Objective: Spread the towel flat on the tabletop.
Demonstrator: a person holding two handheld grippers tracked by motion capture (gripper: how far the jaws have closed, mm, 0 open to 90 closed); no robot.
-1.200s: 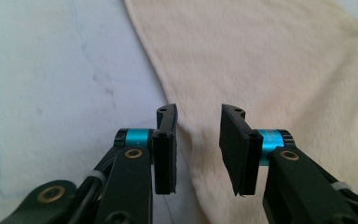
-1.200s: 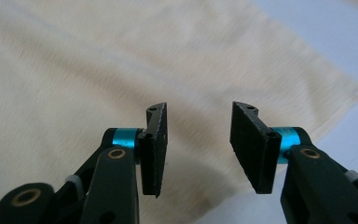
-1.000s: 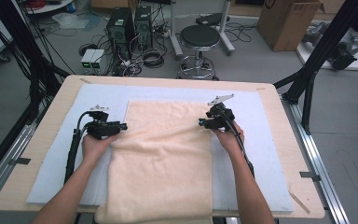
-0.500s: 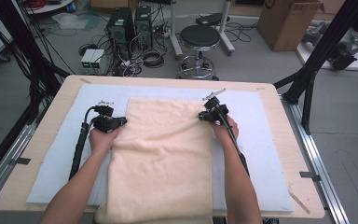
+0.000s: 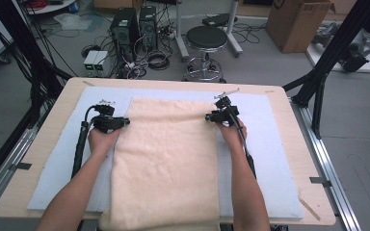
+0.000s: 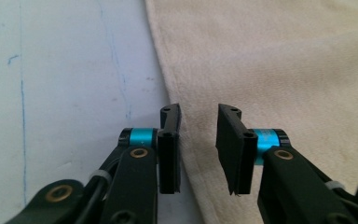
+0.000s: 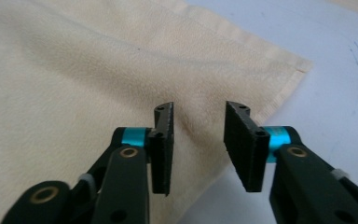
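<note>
Cream terry cloth, soft and nubbly, is lying flat across the middle of the table: the towel [image 5: 166, 159] is stretching as a long rectangle from the far part of the pale blue mat [image 5: 279, 159] down to the near edge, where it is drooping over. The mat itself is looking smooth and thin, resting on a light wooden table [image 5: 313, 159] with rounded corners.

The left gripper [image 5: 118, 123] is sitting at the towel's left edge, near the far corner, and its jaws have just been opening again. In the left gripper view the left gripper [image 6: 198, 135] is straddling the hemmed border, flat black pads apart and pressing on nothing (released, then).

The right gripper [image 5: 211, 117] is doing the same on the opposite edge. In the right gripper view the right gripper [image 7: 198, 126] is hovering over the stitched corner of the towel [image 7: 98, 70], ridged pads parted, jaws having just been spreading, nothing pinched between them. Both forearms are reaching in alongside the cloth.
</note>
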